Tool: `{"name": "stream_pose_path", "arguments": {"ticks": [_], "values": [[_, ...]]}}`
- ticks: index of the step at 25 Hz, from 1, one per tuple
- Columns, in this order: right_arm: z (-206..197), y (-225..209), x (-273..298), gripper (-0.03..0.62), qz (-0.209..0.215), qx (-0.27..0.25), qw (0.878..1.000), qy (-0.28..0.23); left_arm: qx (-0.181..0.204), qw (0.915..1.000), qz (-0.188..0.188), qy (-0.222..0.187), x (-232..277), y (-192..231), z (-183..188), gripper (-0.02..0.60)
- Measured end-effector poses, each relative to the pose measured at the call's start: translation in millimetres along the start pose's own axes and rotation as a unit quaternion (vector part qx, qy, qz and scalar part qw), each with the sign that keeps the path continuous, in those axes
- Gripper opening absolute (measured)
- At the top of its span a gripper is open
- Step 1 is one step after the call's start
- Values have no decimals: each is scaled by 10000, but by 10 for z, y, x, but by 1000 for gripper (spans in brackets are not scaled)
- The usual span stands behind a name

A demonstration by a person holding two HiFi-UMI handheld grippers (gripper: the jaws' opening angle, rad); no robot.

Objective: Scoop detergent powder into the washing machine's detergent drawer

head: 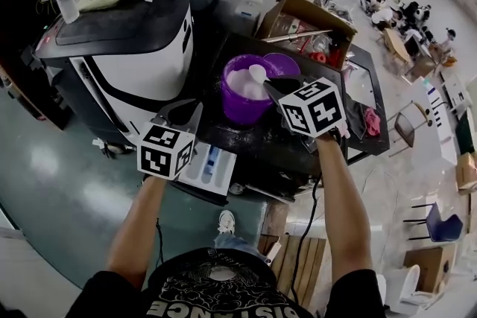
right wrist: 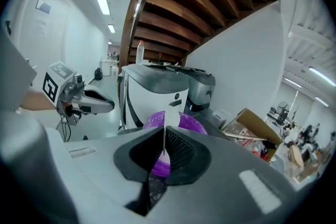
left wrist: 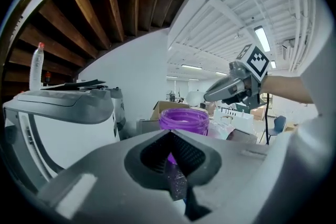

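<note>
**Scoop at the tub, drawer open**

My right tongs [right wrist: 164,139] were clamped shut on the thin white handle of the scoop [head: 258,73]. Its bowl was over the powder [head: 240,83] inside the purple tub [head: 244,106]; I couldn't tell if they touched. My left tongs [left wrist: 170,140] were closed with nothing between them, hovering near-left of the tub, just above the detergent drawer [head: 216,169]. The drawer stood open, apart from the scoop. The tub sat on the dark surface [head: 257,139]. The washing machine [head: 141,59] stood left of the tub, and a cardboard box [head: 299,14] sat behind it to the right.
</note>
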State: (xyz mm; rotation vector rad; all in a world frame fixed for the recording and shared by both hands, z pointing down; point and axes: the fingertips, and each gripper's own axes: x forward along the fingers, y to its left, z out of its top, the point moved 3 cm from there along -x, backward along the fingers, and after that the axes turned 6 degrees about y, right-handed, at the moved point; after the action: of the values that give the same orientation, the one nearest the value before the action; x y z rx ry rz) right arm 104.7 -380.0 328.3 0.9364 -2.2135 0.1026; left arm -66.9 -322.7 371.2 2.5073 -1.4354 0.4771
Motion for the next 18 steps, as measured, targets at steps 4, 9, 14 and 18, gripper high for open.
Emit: {"name": "stream_pose_path", "arguments": {"ticks": [4,9,14,18], "values": [[47,-86,138,37,172,-479,9977,455,-12,10000,31,-35,95,4,91,2],[57,-219,332,37,409,-915,9889,1100,-37,9999,116,-42,195,56,148,1],[9,-245,552,37,605,-1494,9670,1974,-21,9998,182,4,278,82,164,2],[-30,-298,758,37,689,-1683,9526,2438,-14,9998,215,48,327,92,159,2]]}}
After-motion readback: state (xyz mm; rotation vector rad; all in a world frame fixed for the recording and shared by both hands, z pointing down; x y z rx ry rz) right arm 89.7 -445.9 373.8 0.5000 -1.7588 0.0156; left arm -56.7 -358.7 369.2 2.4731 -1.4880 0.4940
